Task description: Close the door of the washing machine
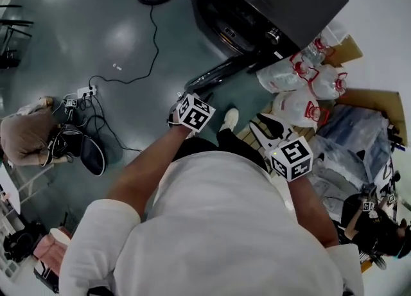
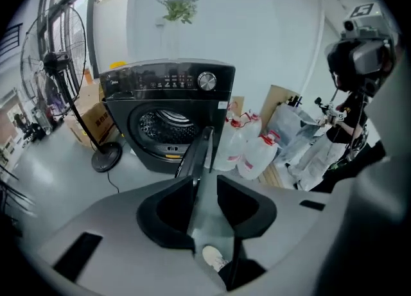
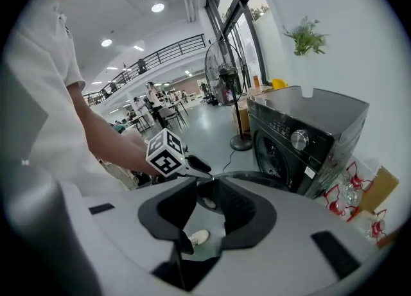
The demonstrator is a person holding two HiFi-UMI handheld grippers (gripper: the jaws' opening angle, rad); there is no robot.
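Grey glossy floor (image 1: 96,25) — white wall (image 2: 270,31), pedestal fan (image 2: 54,63).

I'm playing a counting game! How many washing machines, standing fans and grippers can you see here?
Washing machine: 1
Standing fan: 1
Grippers: 2, the left gripper and the right gripper
Total: 4

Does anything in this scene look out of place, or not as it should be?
The door of the washing machine stands wide open, swung far out from the front. A cable trails loose nearby, and water jugs crowd against the machine's side.
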